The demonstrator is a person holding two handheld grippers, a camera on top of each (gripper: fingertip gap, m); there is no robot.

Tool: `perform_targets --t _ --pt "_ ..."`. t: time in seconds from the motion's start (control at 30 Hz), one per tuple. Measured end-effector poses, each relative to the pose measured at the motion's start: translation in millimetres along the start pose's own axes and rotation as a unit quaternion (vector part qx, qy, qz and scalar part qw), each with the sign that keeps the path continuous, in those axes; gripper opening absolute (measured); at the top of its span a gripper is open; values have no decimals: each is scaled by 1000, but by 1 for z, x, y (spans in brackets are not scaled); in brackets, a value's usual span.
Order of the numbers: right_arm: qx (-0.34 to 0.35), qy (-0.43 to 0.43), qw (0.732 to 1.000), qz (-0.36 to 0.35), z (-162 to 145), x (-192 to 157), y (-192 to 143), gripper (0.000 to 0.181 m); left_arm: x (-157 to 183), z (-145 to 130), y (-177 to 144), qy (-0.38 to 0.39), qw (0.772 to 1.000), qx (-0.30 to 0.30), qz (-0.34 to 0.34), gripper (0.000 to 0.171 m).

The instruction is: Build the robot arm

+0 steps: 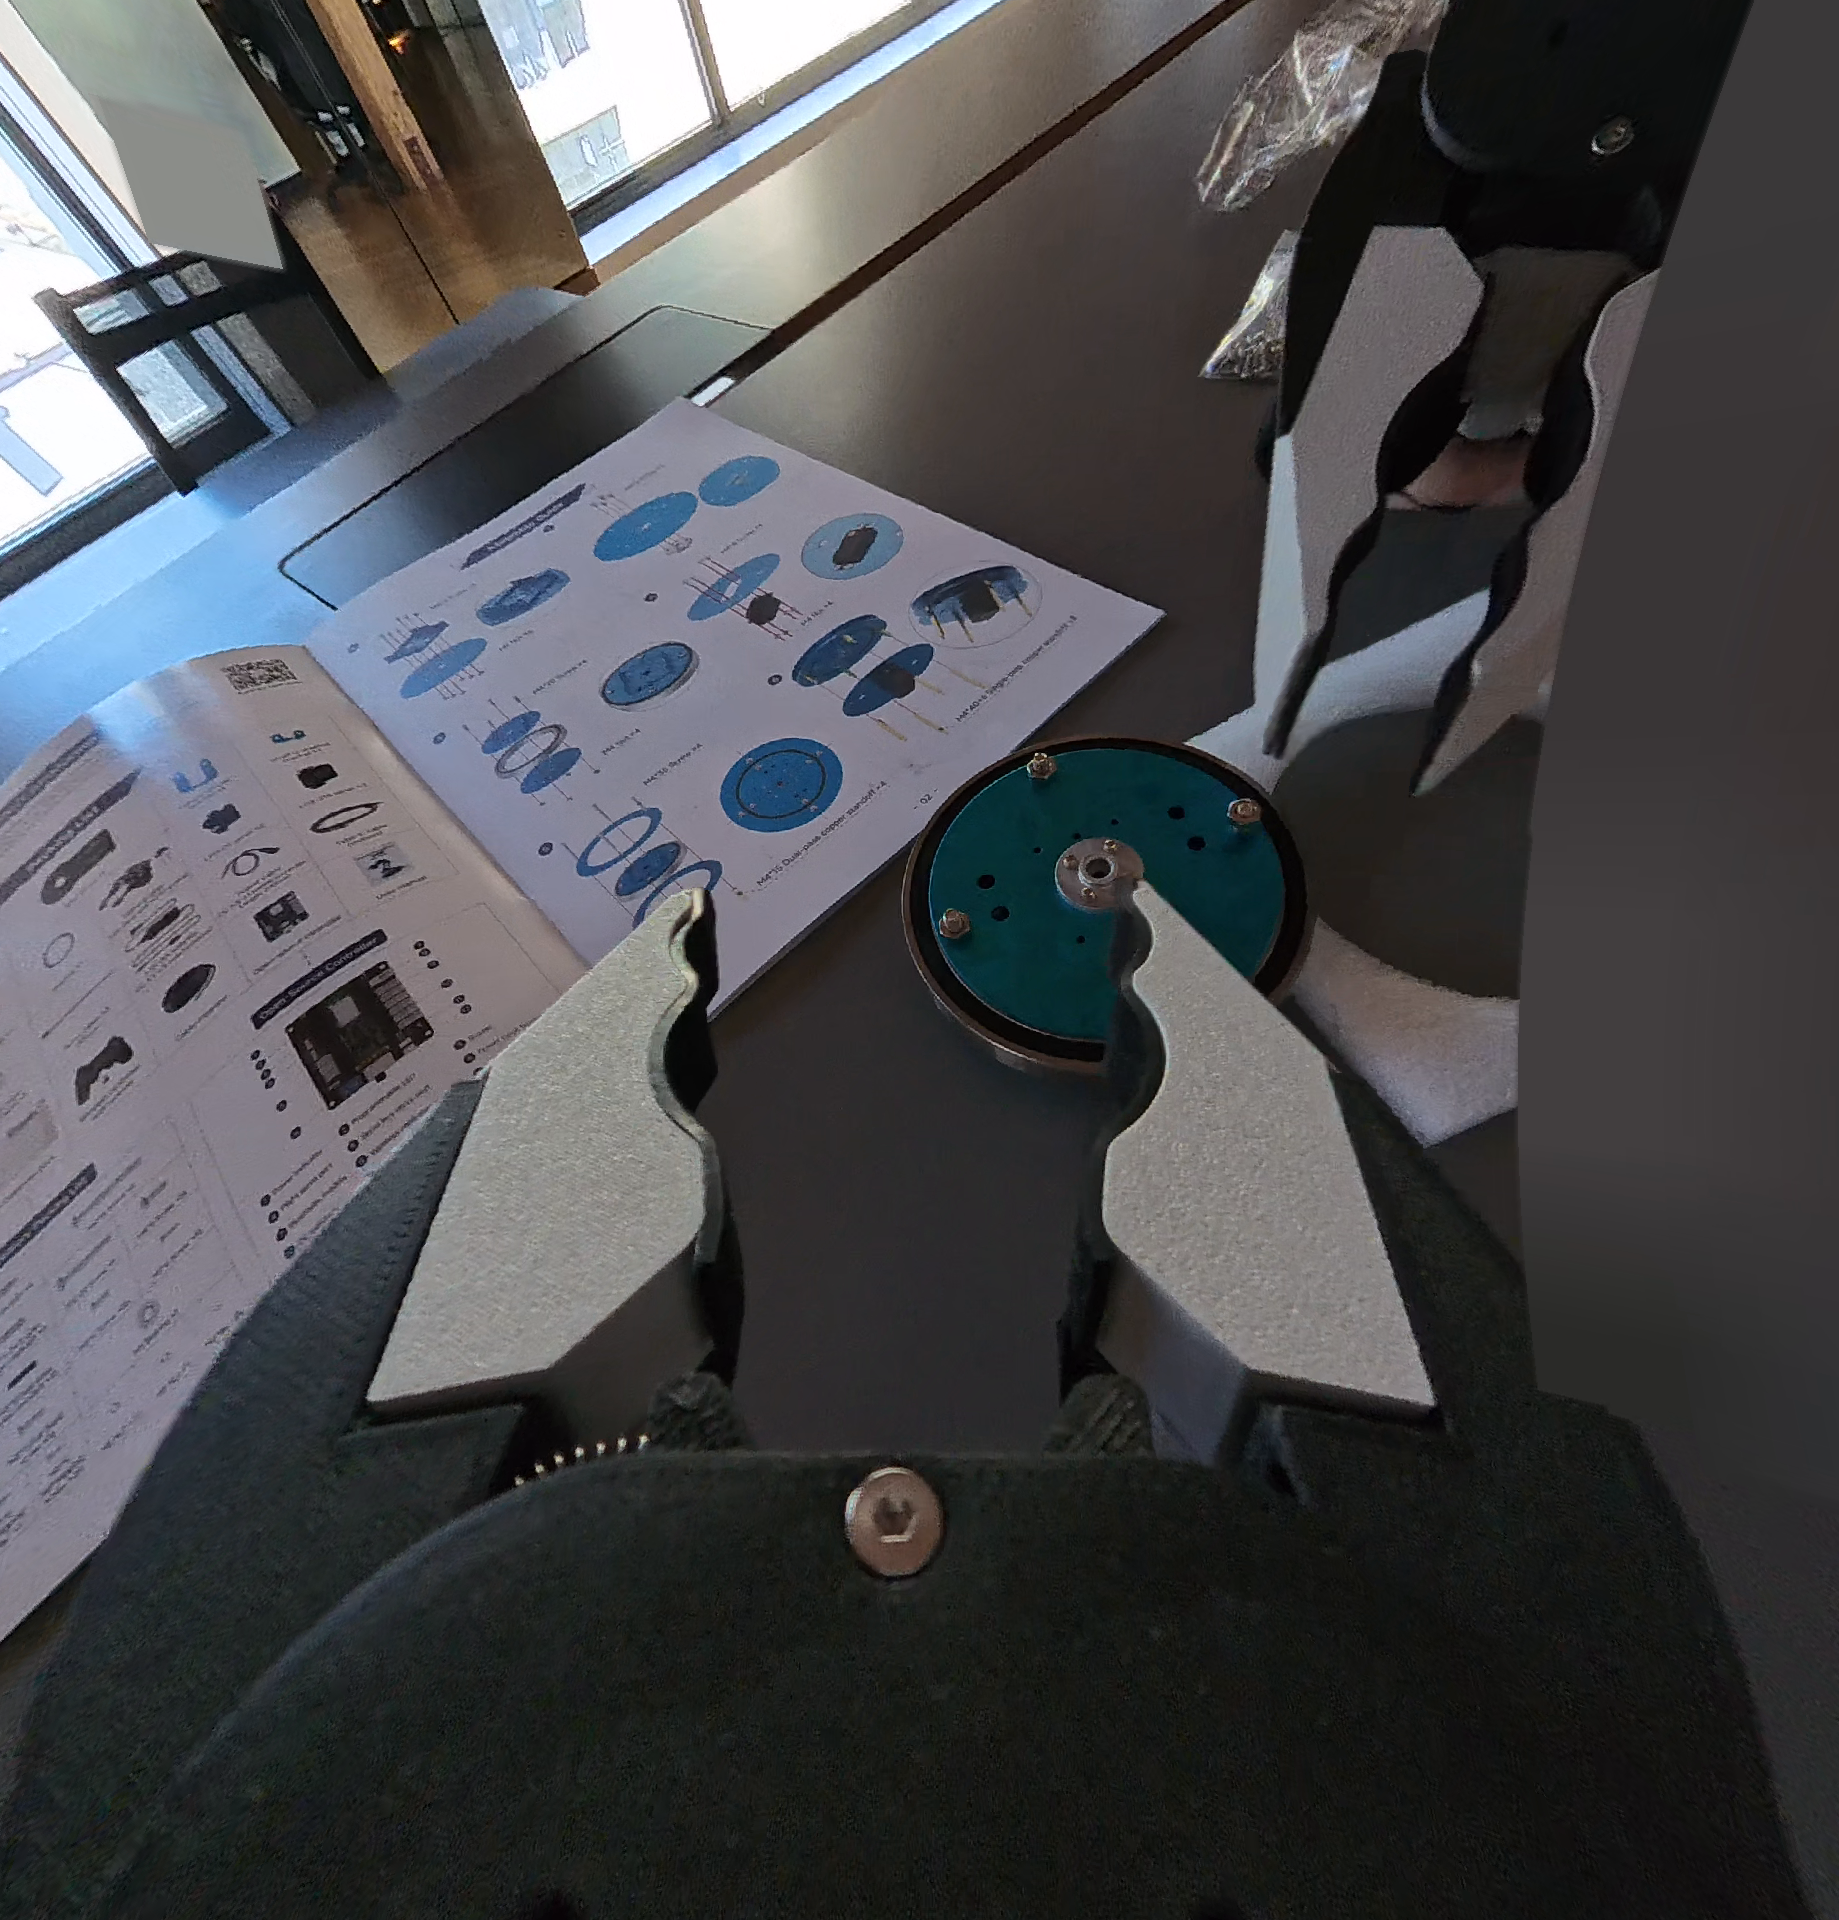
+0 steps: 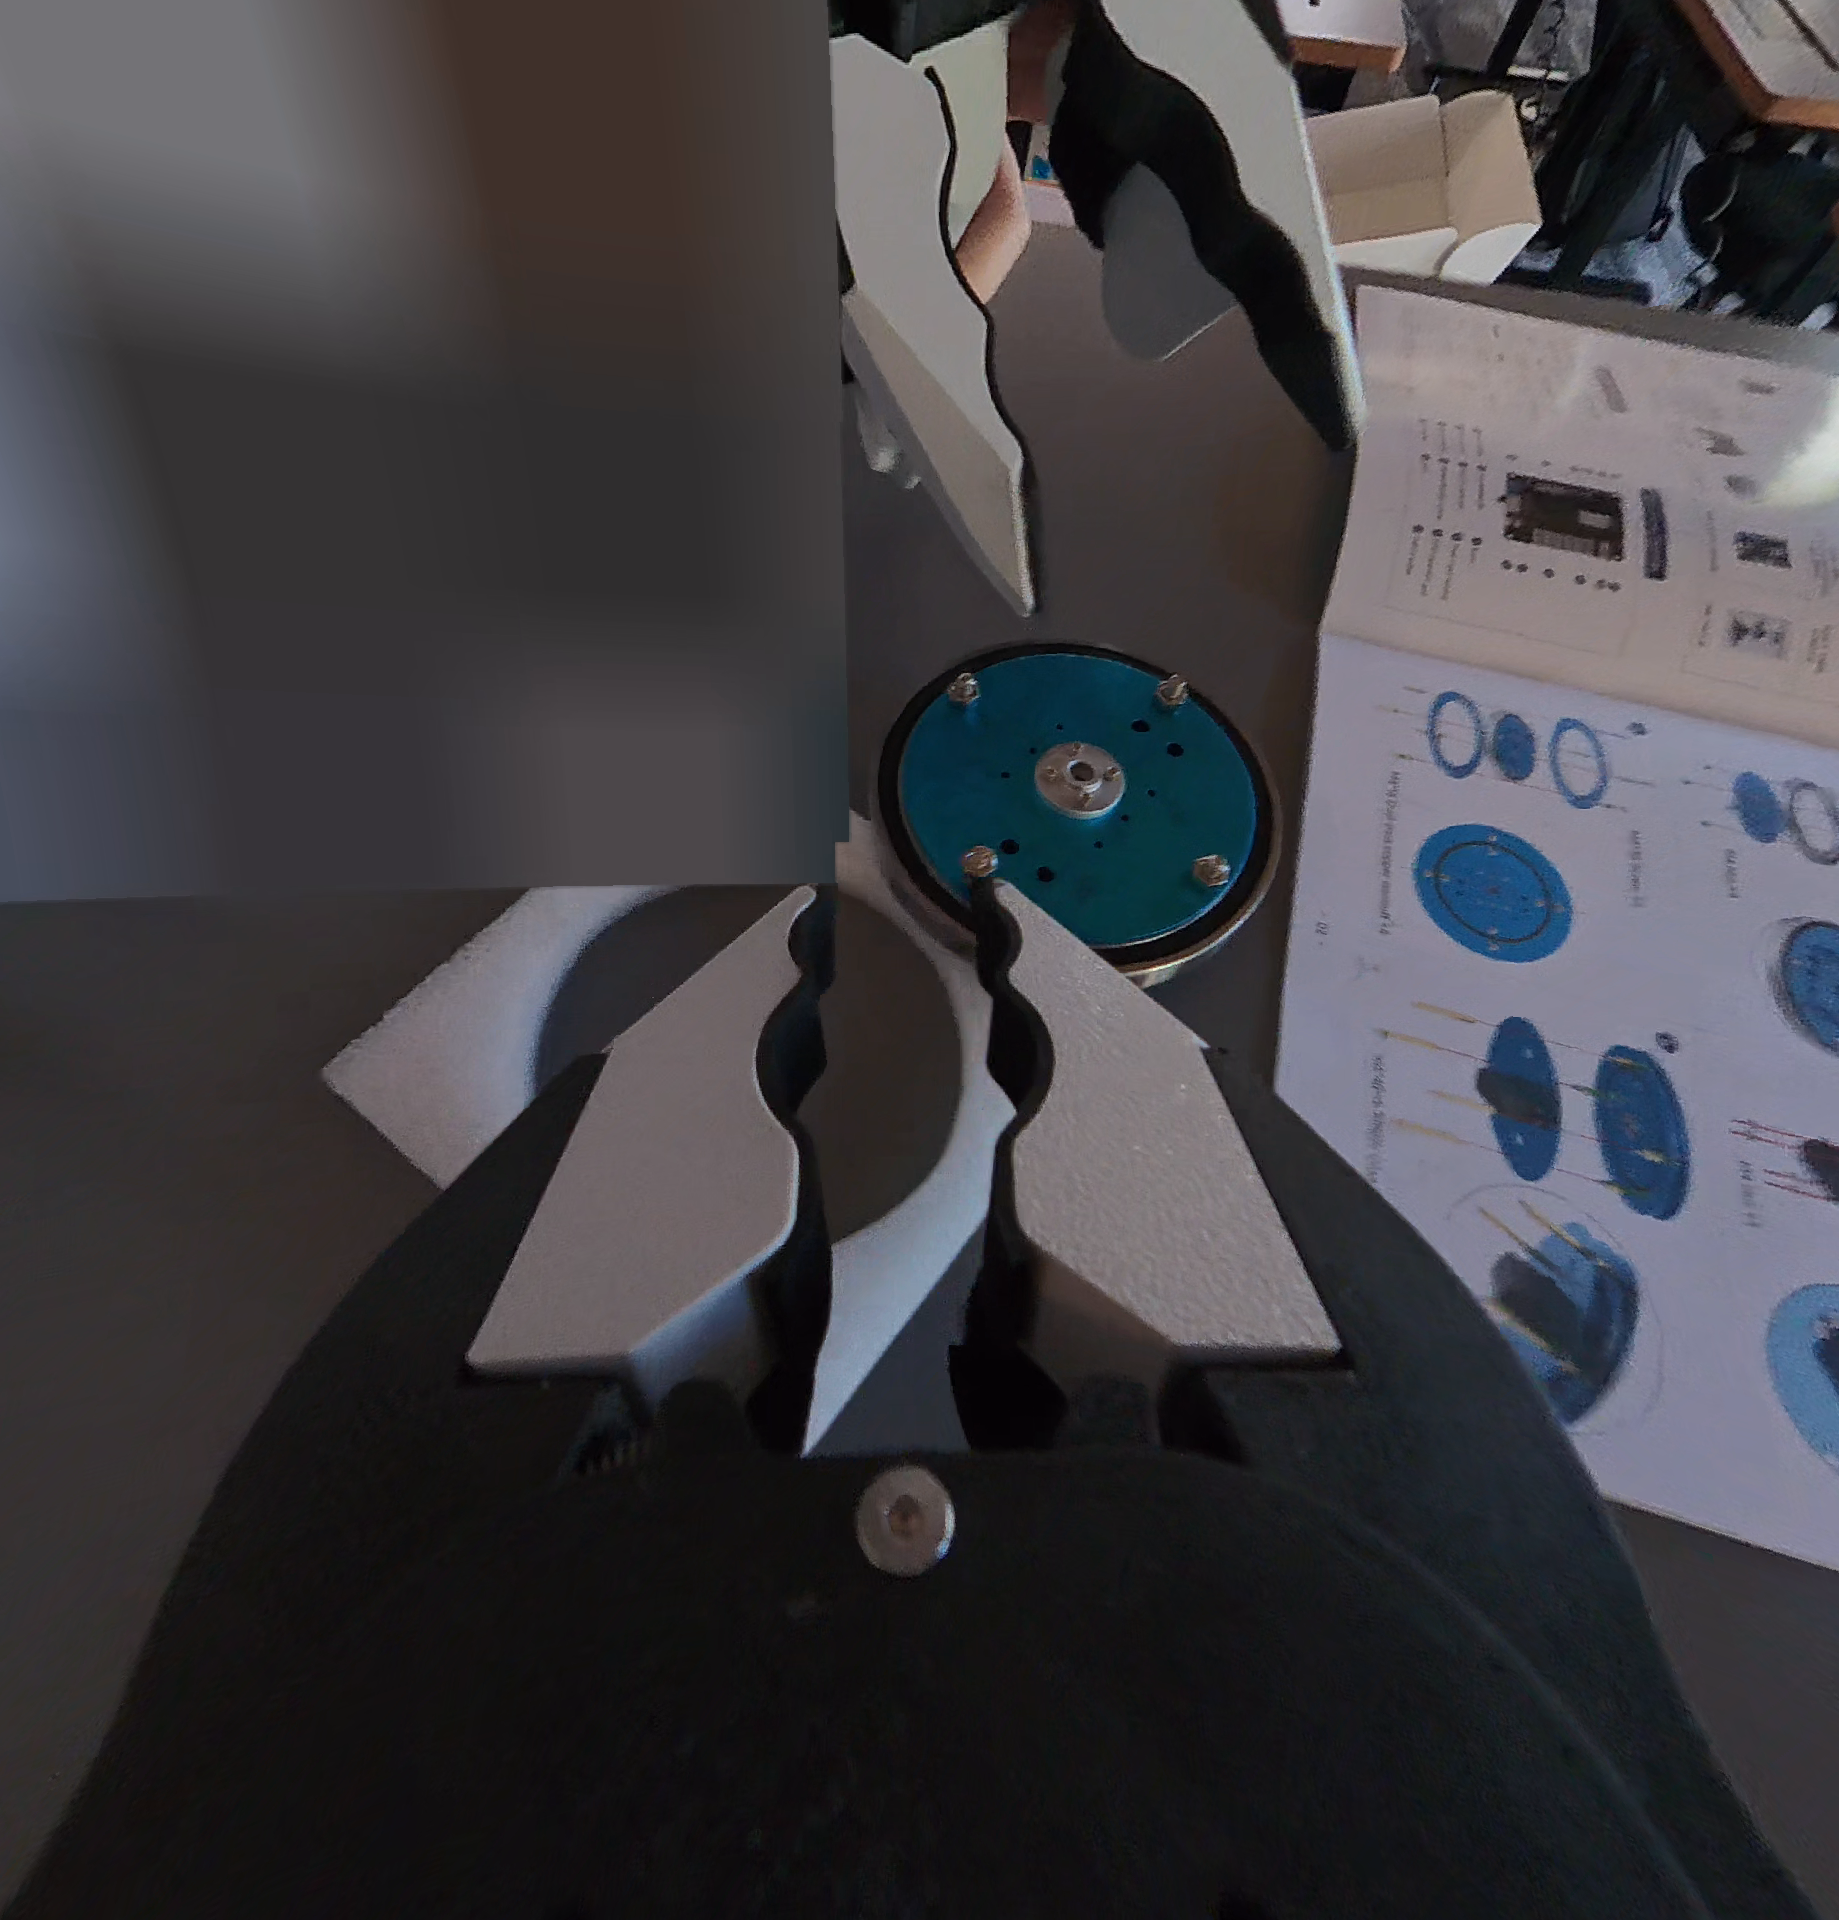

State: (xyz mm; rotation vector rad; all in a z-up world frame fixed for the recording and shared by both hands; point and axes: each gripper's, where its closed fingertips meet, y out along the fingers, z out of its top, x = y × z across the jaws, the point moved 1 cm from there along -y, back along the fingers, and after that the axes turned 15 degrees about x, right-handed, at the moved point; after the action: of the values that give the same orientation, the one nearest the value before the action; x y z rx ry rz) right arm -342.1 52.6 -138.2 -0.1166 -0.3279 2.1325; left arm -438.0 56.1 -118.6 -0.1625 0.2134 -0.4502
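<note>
dark table (image 1: 998, 343): both empty grippers flank a blue disc (image 2: 1076, 805).

Matt blue metal disc (image 1: 1091, 914) with shiny metal hub (image 2: 1079, 777); glossy paper manual (image 1: 603, 727); matt dark desk (image 1: 1050, 416); white foam (image 1: 1414, 1039); crinkled clear plastic bag (image 1: 1299, 94).

My dark grey table (image 1: 998, 436) carries a round blue disc assembly (image 1: 1097, 904), an open instruction booklet (image 1: 479, 831) at its 9 o'clock, and white foam (image 1: 1414, 1039) at 4 o'clock.

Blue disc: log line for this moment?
left tool open, empty | right tool open, empty | blue disc flat on table, booklet beside
</note>
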Motion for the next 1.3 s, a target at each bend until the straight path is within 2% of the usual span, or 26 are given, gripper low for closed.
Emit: perform_targets --t 0.07,0.2,0.37,0.5,0.7,0.83,0.93,1.2,1.3 --pt "-28 -32 999 2 3 5 0 26 2 2 -1 -21 1000 4 -17 77" --pt "-120 -123 984 53 10 8 3 18 6 -4 -4 -48 997 2 -58 77" --pt "-293 -200 925 134 8 10 11 14 -3 -8 -7 -52 997 -1 -51 76" --pt "-375 -225 885 159 1 15 15 13 -3 -7 -8 -42 998 -7 -49 77" --pt "-420 -232 860 173 -10 16 16 4 -4 -6 -9 -32 998 -11 -46 77" --pt "-435 -200 862 164 -8 14 14 9 -4 -5 -10 -29 999 -12 -43 77" --pt "-433 -217 860 160 -2 15 17 16 -4 -3 -11 -28 999 -10 -43 77" --pt "-450 -223 849 162 -6 11 19 6 -2 1 -12 -20 999 -6 -44 77" --pt "-465 -160 861 128 -6 12 18 6 -2 2 -12 -21 999 -5 -43 77"
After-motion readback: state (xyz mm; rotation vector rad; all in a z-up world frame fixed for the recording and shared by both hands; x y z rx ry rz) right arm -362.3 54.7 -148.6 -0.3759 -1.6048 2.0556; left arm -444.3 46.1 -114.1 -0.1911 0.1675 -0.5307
